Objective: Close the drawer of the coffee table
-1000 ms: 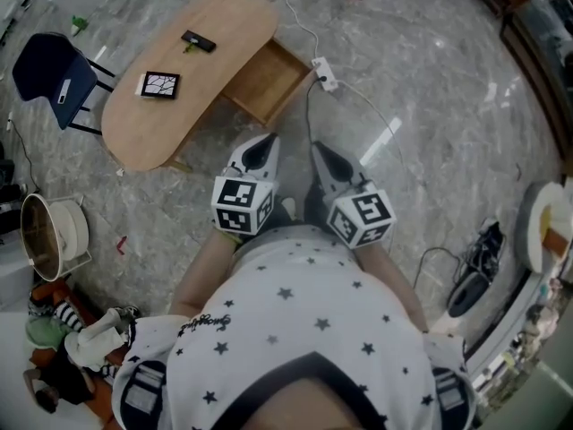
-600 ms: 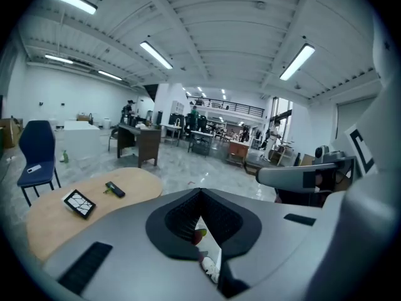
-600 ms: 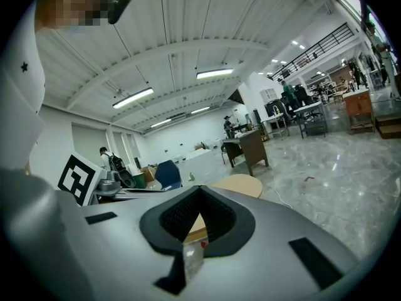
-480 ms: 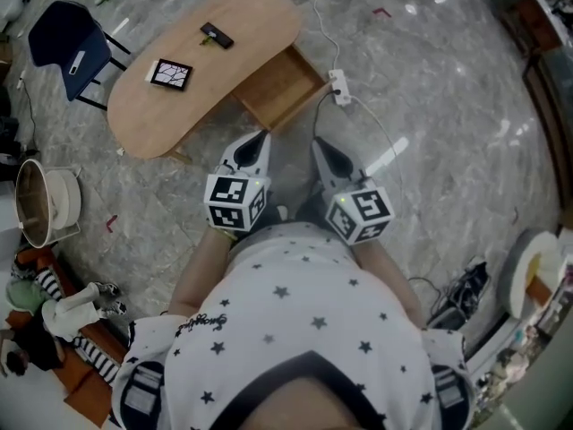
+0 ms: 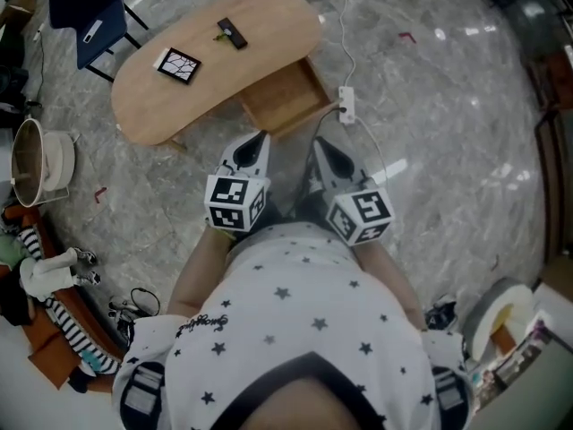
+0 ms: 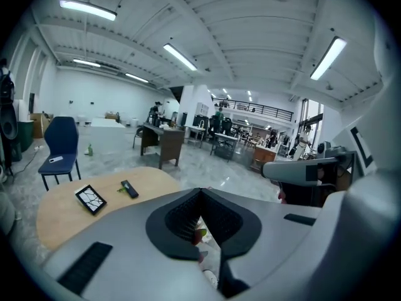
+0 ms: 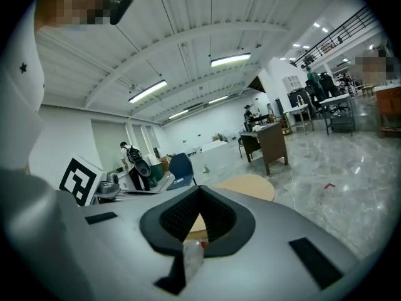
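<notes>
Both tools are shut tight with nothing between their jaws. The left tool (image 5: 257, 141) and the right tool (image 5: 319, 146) are held side by side in front of the person, noses aimed forward and a little down. Closed and empty suits the job, I judge, since a drawer is pushed rather than gripped, and a shut nose makes a firm blunt end to push with.

Ahead stands the surface (image 5: 260, 16), a low kidney-shaped wooden top set at a slant to the person, so the approach meets its long near edge. From under that edge the drawer (image 5: 282, 97) stands pulled out toward the person, its wooden inside bare as far as can be seen. Its front faces the tools but is apart from them, so the push is not yet begun.

Just right of the drawer a white power strip (image 5: 346, 104) lies on the floor with its cord trailing, likely something to step round. On top rest a black patterned tile (image 5: 177, 64) and a small dark remote (image 5: 233, 34), both clear of the drawer and unlikely to be disturbed by a push
</notes>
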### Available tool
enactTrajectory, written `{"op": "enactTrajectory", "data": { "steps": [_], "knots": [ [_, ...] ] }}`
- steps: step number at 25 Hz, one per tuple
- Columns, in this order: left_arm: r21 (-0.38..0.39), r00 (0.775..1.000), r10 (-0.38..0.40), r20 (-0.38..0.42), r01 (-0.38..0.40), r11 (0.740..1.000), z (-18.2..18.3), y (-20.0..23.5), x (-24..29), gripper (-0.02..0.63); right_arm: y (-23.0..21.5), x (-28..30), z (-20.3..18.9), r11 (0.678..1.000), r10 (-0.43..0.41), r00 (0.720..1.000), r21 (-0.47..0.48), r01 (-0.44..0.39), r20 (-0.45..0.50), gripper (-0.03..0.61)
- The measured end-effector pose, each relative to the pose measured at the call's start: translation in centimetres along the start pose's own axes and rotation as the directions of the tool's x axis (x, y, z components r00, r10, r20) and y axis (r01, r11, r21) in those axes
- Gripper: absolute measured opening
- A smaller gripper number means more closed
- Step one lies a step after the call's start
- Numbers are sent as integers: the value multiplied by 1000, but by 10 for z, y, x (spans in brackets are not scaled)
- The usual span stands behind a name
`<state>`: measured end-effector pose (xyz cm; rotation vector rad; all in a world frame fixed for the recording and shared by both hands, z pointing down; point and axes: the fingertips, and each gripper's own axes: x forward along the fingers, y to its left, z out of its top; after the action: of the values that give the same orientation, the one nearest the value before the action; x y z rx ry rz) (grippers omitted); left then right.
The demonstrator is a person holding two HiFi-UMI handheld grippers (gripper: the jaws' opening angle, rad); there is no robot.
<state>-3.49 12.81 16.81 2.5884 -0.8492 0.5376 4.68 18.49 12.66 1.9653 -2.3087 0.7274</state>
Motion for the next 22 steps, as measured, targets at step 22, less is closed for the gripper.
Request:
{"op": "enactTrajectory", "data": {
  "steps": [22],
  "knots": [
    [-121,957,288,22,-284,951,6,2,86,8,-131,53,16,972,215,966,-70,-226,-141,8]
  ]
}}
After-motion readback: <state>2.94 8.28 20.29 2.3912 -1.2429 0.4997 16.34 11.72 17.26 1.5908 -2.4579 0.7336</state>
